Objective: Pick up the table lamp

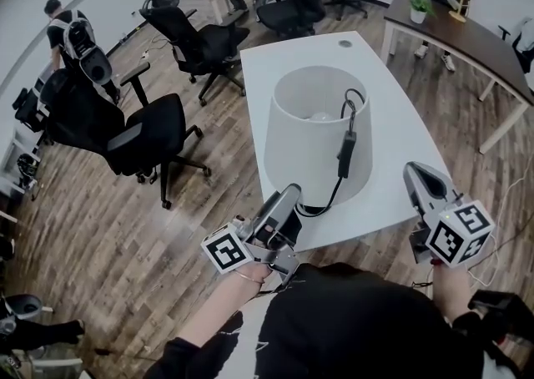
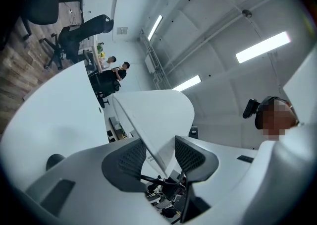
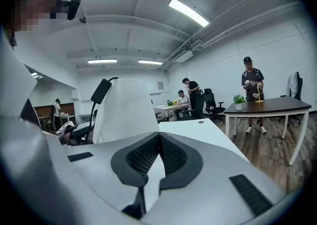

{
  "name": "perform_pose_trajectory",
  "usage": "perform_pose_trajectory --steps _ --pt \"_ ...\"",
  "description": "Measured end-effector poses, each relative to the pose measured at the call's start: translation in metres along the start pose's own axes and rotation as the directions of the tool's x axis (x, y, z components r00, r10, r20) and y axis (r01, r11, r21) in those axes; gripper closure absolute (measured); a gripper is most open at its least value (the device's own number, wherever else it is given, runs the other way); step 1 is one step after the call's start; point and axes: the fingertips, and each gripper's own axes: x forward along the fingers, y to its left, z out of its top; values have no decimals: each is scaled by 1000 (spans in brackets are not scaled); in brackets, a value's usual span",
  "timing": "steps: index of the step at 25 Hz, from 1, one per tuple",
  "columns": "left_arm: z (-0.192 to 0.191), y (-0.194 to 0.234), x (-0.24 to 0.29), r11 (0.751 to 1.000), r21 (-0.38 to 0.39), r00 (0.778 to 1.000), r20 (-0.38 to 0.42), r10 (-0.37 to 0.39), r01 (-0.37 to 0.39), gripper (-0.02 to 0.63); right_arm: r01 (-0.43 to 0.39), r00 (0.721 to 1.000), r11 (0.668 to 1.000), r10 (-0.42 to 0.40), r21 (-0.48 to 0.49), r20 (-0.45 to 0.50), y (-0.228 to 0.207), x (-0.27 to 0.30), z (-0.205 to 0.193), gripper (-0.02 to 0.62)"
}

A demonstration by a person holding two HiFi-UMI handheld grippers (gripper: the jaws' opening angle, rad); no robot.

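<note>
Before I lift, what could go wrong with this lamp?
The left hand-held gripper straddles only the thin wall of the lamp shade; lifting there might dent it or let it slip. The black cord, draped over the rim and trailing beside that gripper, could snag. The right hand-held gripper is shut, clear of the shade, so nothing steadies a tilt.

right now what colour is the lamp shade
White; the lamp shade shows best in the head view.

The shade (image 1: 304, 148) hides all beneath it — its cord (image 1: 332, 196) (black) vanishes behind the left gripper (image 1: 288, 202).
</note>
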Motion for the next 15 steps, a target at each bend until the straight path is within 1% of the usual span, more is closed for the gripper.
perform_pose_trajectory --steps 6,10,15 --pt "11 2 12 1000 -20 998 65 15 -14 423 -9 1000 1000 9 4 -23 -8 4 -2 581" --pt "12 2 20 1000 -30 996 91 4 -1 439 -37 999 999 37 4 -33 -14 12 1 581" --pt "18 3 29 999 -45 986 167 12 -4 457 -86 995 996 87 9 -40 -26 26 3 581"
